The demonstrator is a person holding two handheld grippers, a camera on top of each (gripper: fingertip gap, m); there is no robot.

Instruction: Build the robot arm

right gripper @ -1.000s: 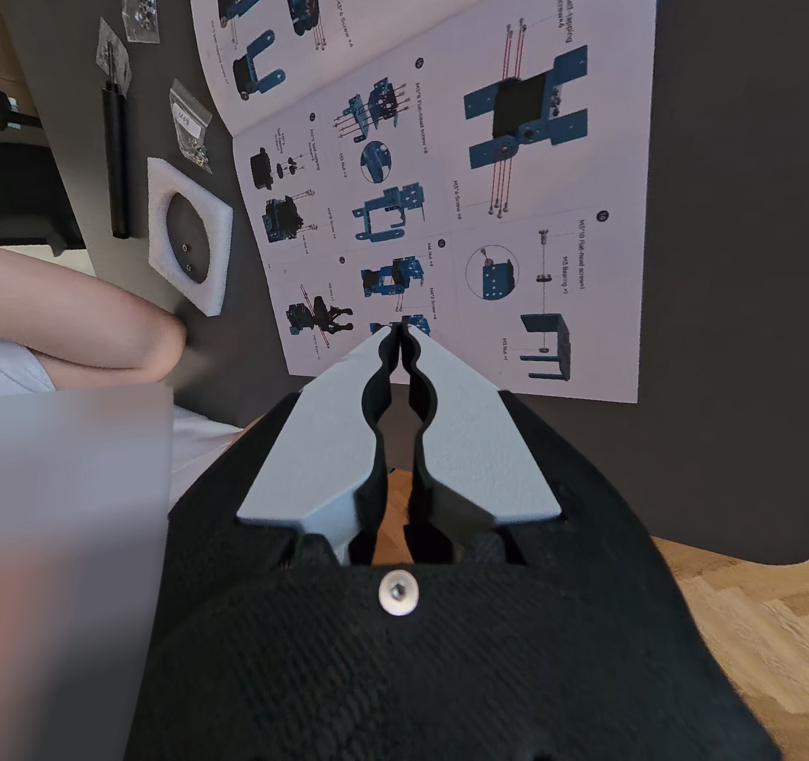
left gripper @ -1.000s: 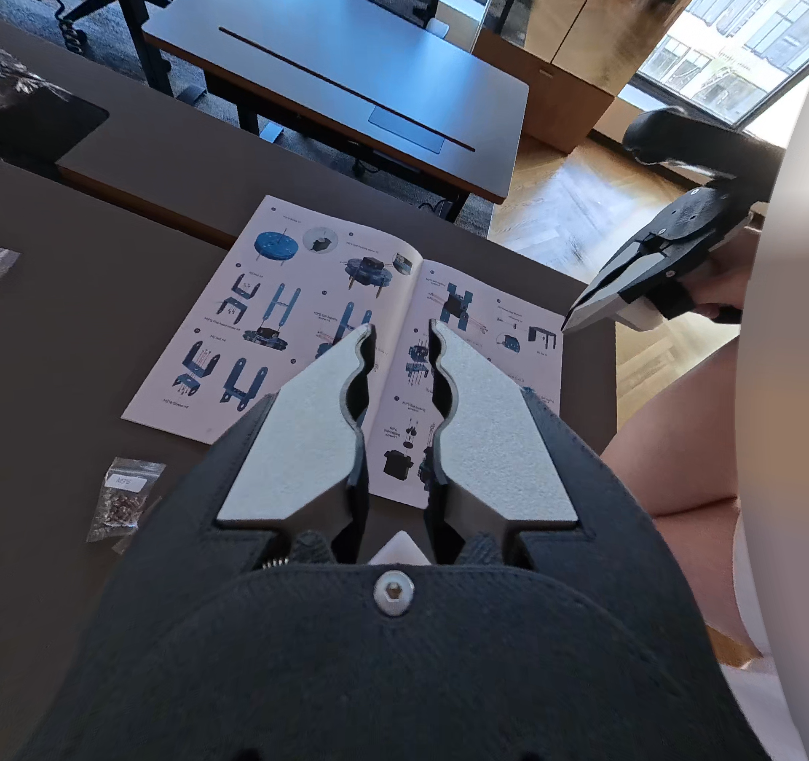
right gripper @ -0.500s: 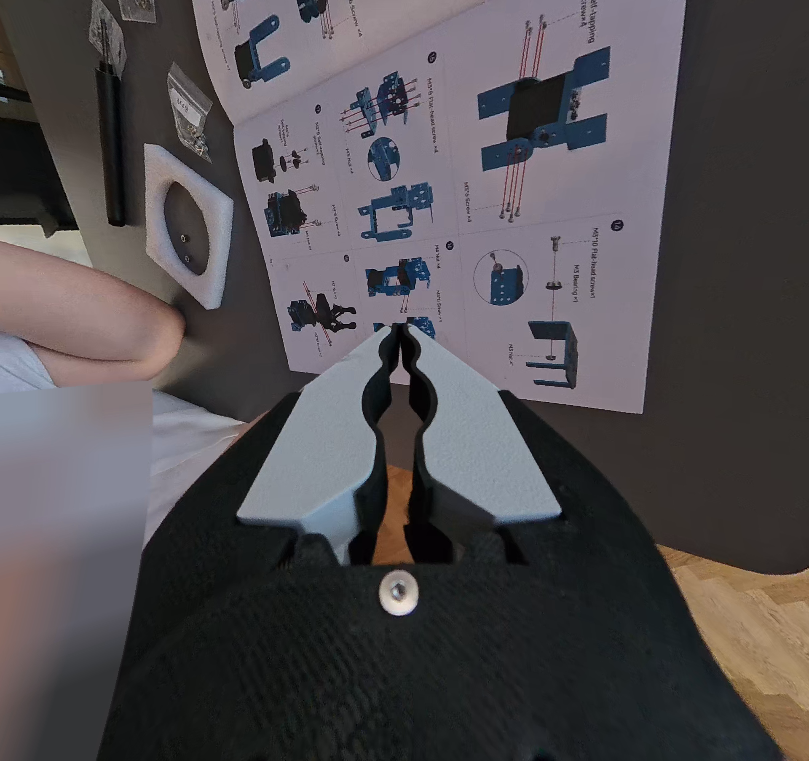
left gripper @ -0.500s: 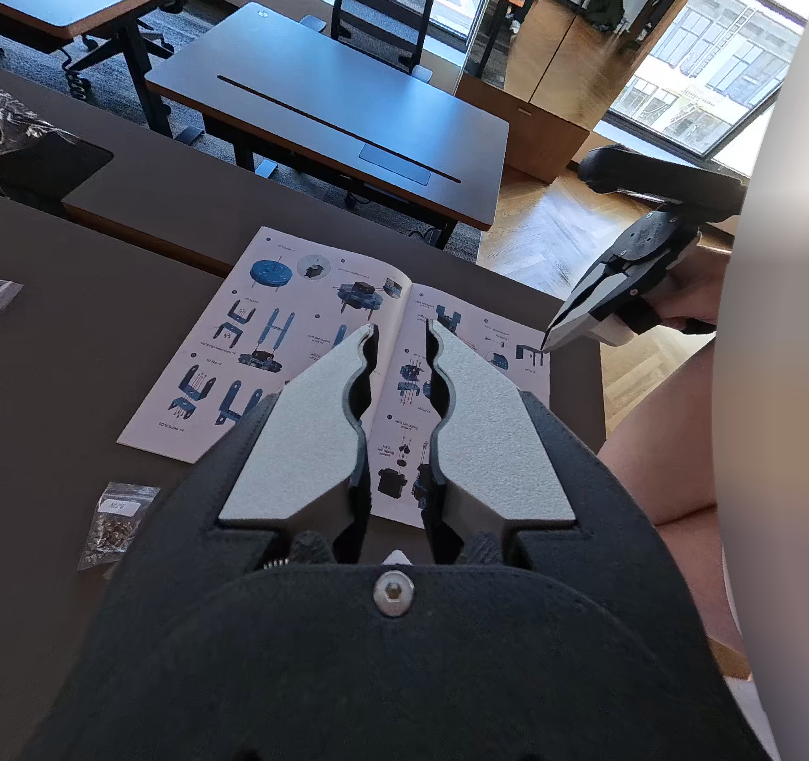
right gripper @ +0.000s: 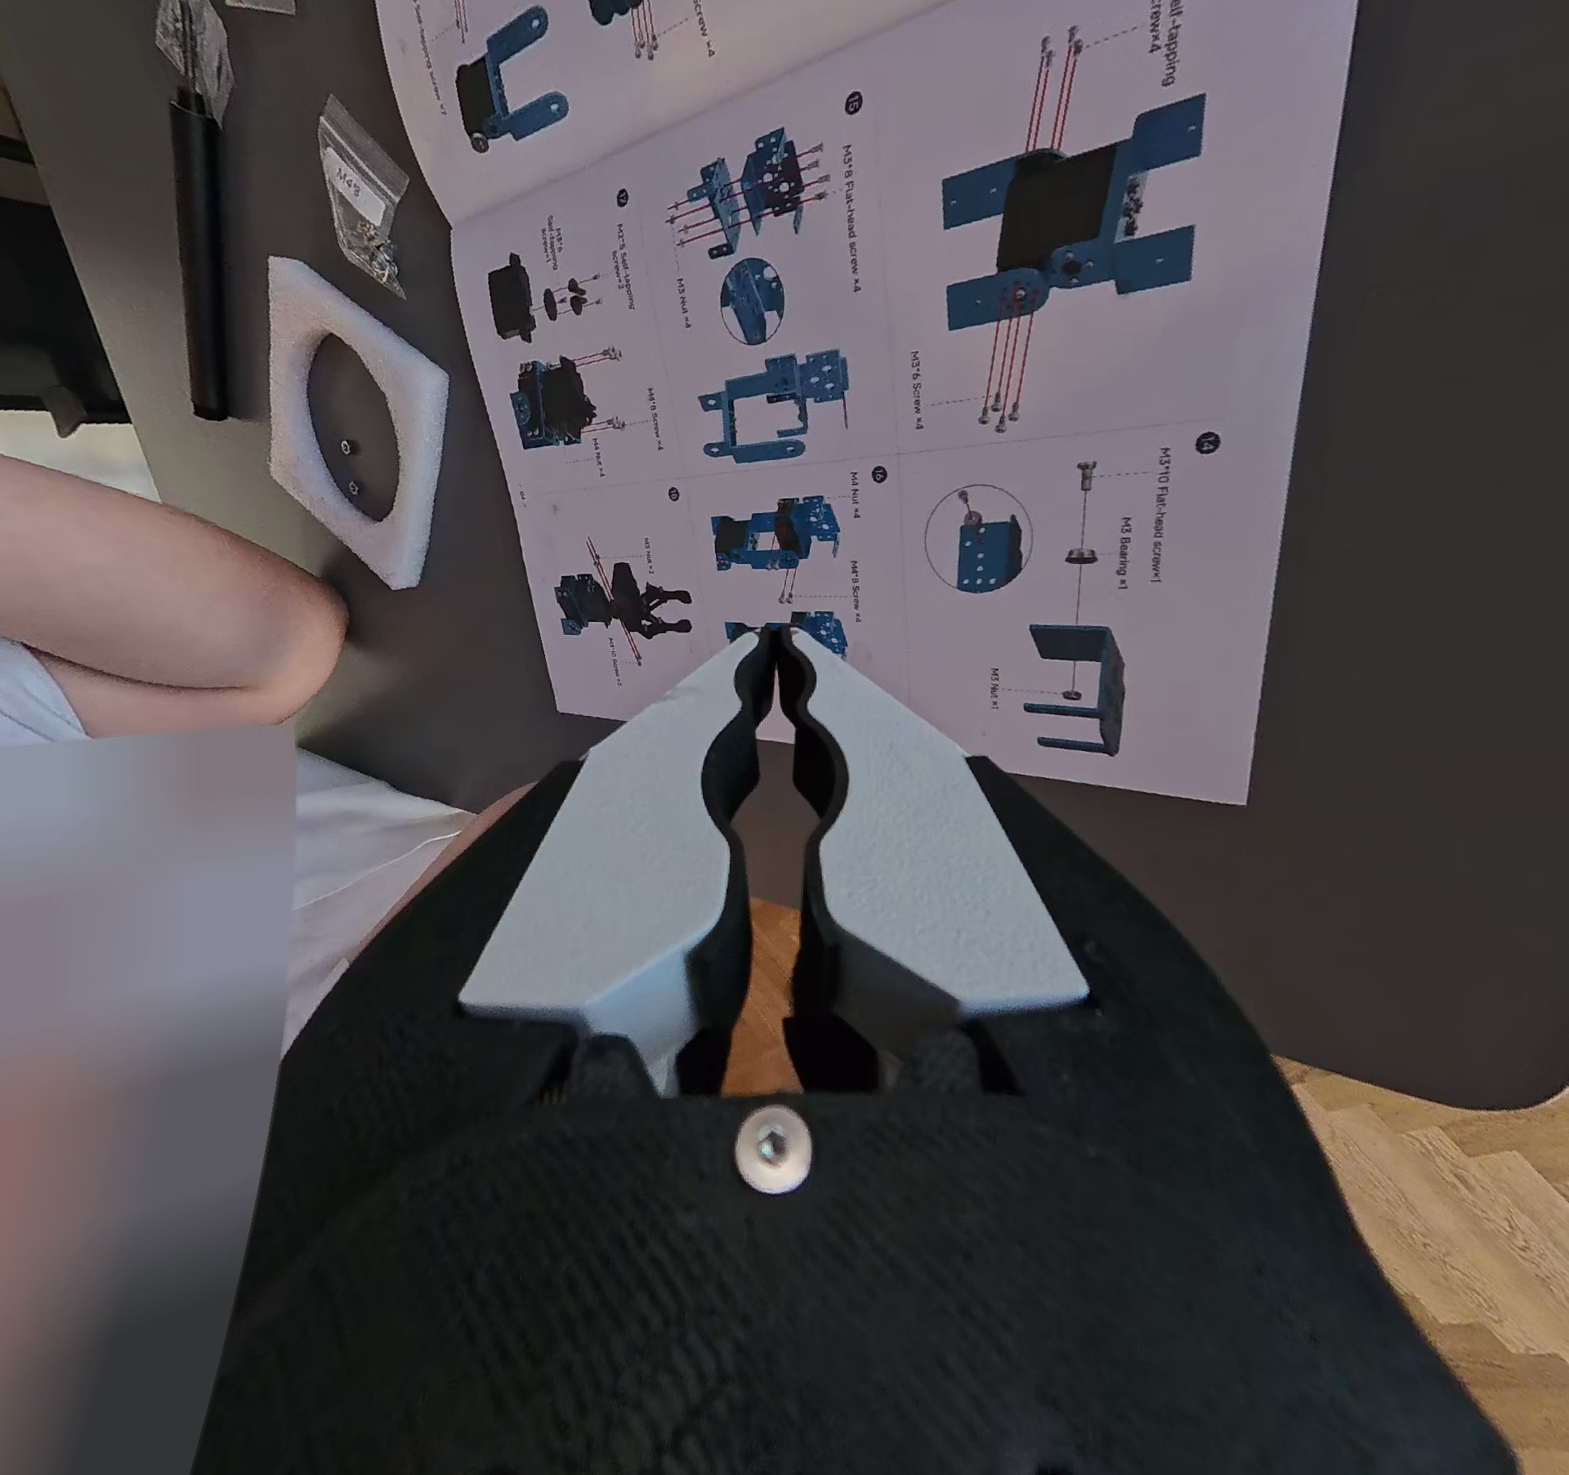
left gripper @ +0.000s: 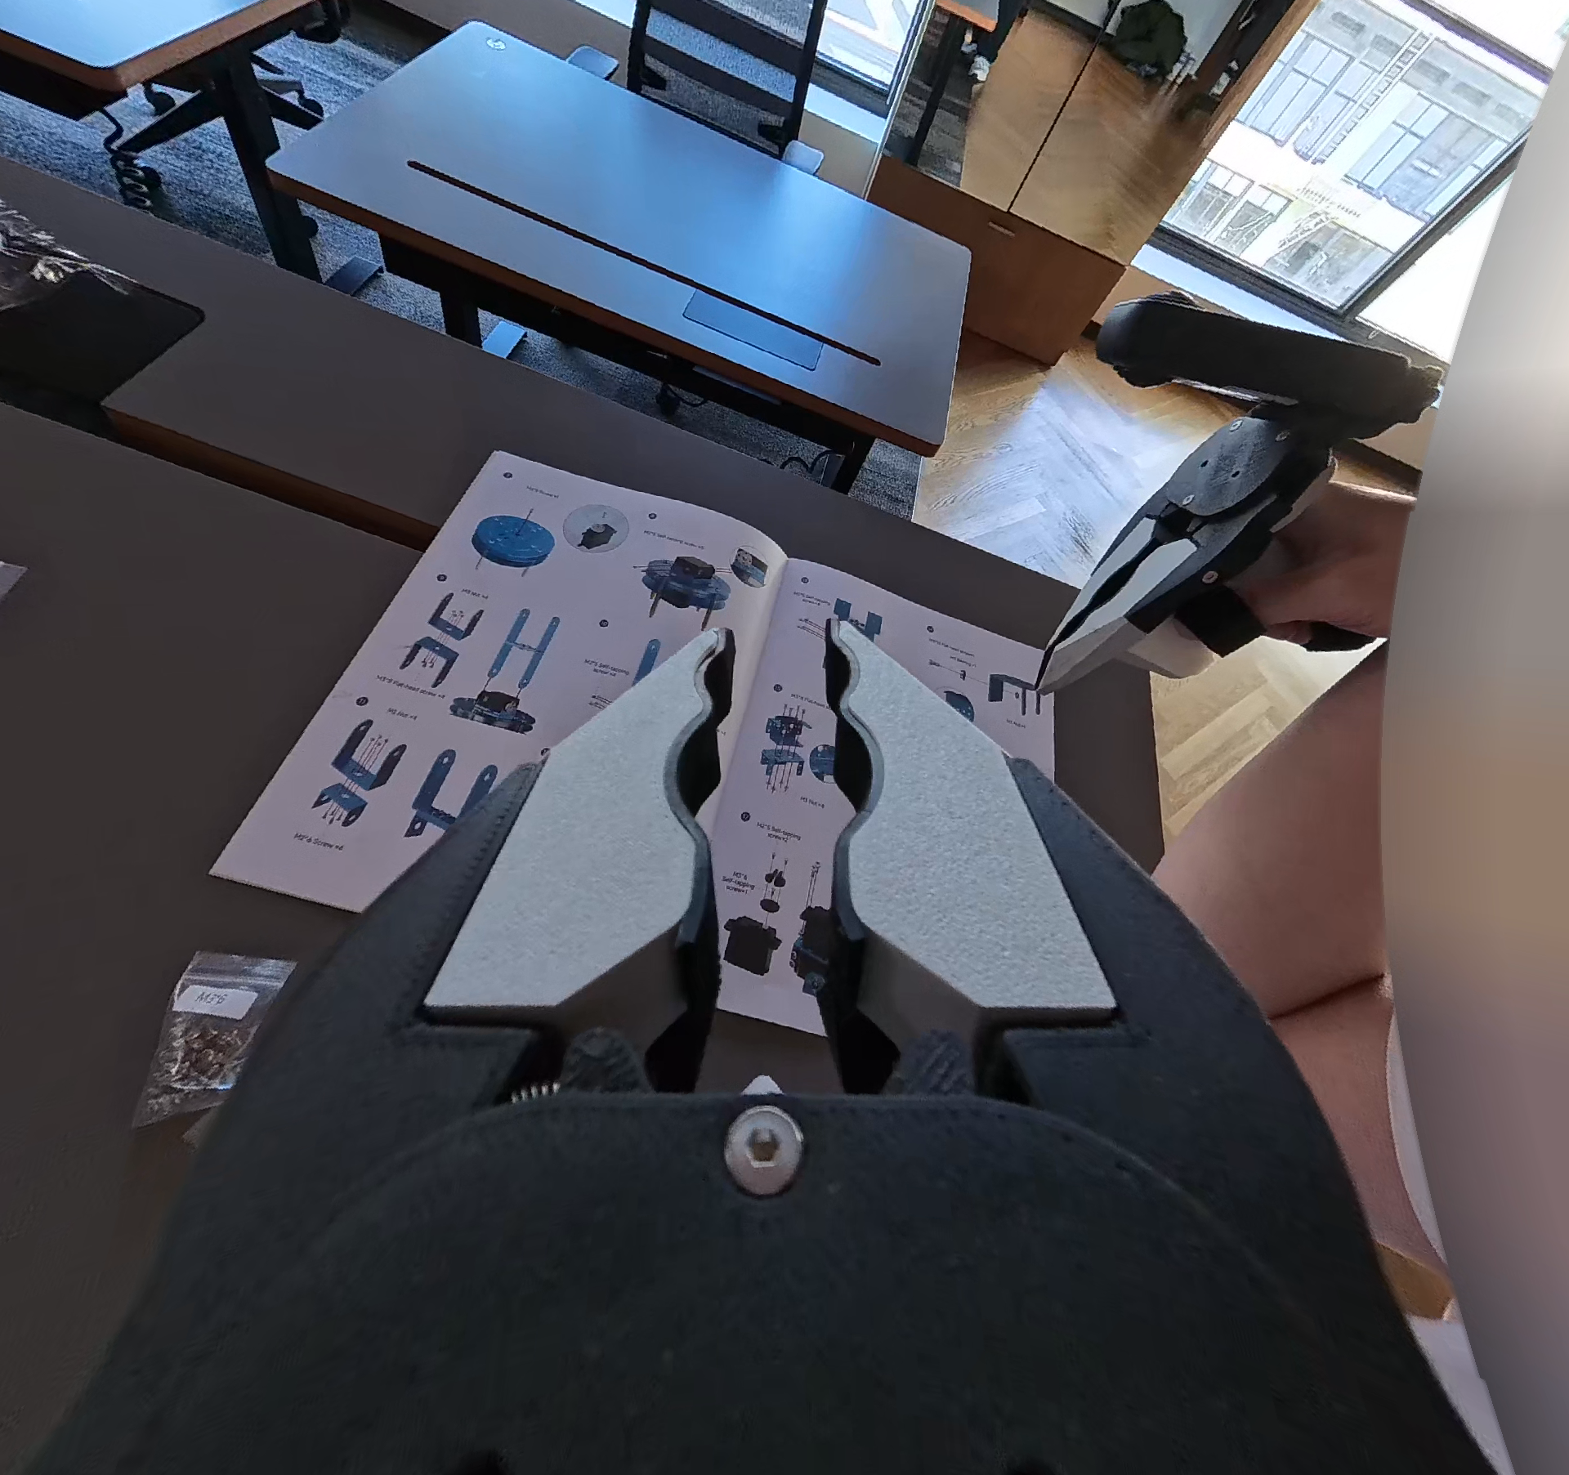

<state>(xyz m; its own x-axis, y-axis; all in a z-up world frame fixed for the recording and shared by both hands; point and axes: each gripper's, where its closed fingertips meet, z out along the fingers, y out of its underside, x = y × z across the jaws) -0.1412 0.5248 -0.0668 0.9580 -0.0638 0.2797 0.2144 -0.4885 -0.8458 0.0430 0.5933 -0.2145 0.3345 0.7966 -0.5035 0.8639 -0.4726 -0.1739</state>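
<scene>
booklet (right gripper: 934, 330) nearer, screws in bag (right gripper: 361, 203)

Booklet: an open white instruction booklet (left gripper: 543, 670) (right gripper: 1019, 330) lay flat on the dark table (left gripper: 127, 670). It carried short printed captions in dark type beside blue part drawings.
Panel marks: small numbers in dark round badges stood at the corners of the booklet's panels.
Page by right gripper: the closed tips of the right gripper (right gripper: 774, 634) hung over captioned drawings near the page's lower edge.
Labelled bag: a clear screw bag (right gripper: 361, 203) beside the booklet bore a white label with a short printed code.
Second bag: a clear bag (left gripper: 212, 1018) bore a similar white label.
Far bags: the print on two more clear bags (right gripper: 191, 33) was too small to read.
</scene>
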